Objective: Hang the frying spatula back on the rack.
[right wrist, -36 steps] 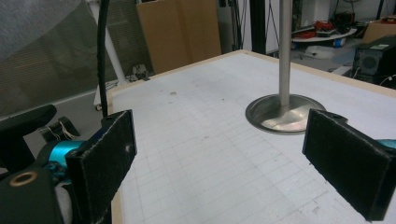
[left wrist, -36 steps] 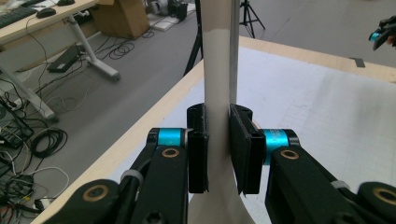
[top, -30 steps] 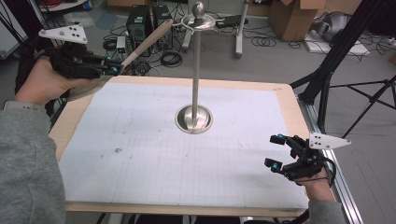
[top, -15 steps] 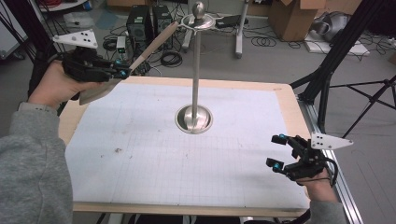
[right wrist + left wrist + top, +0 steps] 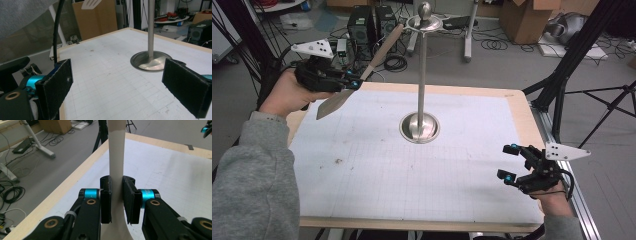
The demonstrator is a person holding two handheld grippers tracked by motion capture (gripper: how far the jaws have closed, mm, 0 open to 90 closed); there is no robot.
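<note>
Holding the spatula aloft over the far left corner of the surface, pinched across its narrow neck by the left tongs, blade down by the hand, handle slanting up toward the ring on top of the stand. Looks, from the left gripper view, like a slim grip on smooth wood: squeezes only the two edges of the neck, so could pivot or slide there with any knock. Seems to be about the hanging step at the ring, and cannot tell from the high view whether the handle tip touches the ring or sits just beside it. Plenty to go wrong from here: nudging the ring sideways and rocking that tall thin pole on its round base; snagging the tip on the rim and levering the spatula round between the pads; letting go before anything bears the weight and dropping it onto the surface, or off the far edge to the floor among the cables. Worth watching too: grips well below the tip, so magnifies every small wrist wobble up at the ring. Over at the near right, right tongs spread wide, gripping nothing, well apart from the stand, too far off to steady the pole or catch a slip.
</note>
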